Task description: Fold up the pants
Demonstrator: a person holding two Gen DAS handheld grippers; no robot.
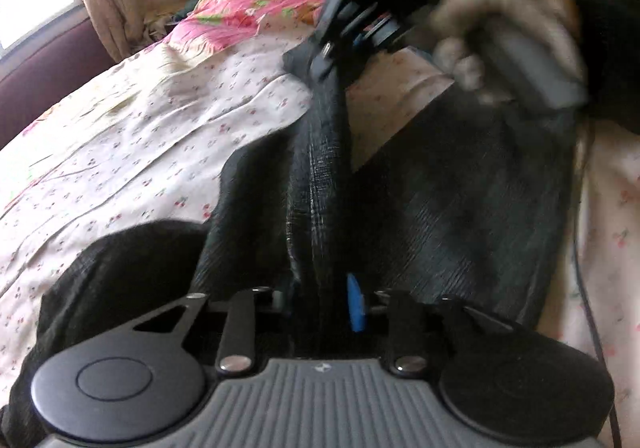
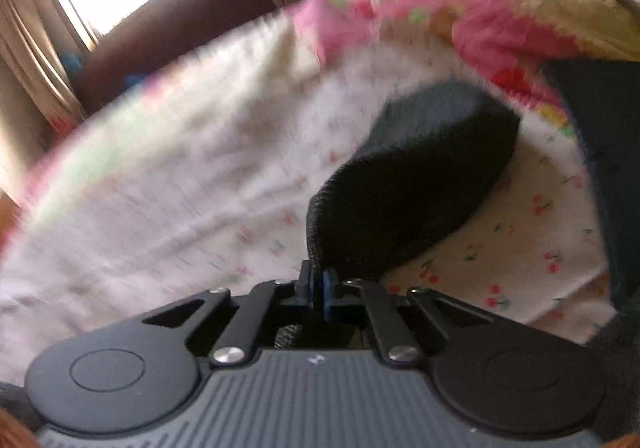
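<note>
Pants (image 1: 440,188), black, lie on the bed (image 1: 140,120); my left fingers (image 1: 320,304) and right fingers (image 2: 318,284) each clamp a bunched edge. Step: gripping for the fold. Next, I judge, carry both edges across together.

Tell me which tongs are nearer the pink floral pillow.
Right. The right tongs grip the black pants just below the pillow; the left tongs hold them farther down the bed.

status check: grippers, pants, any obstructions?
Left gripper clamped on bunched black pants. Right gripper shut on a pants edge, cloth lifted off the floral bedsheet. Nothing blocking; views blurred.
</note>
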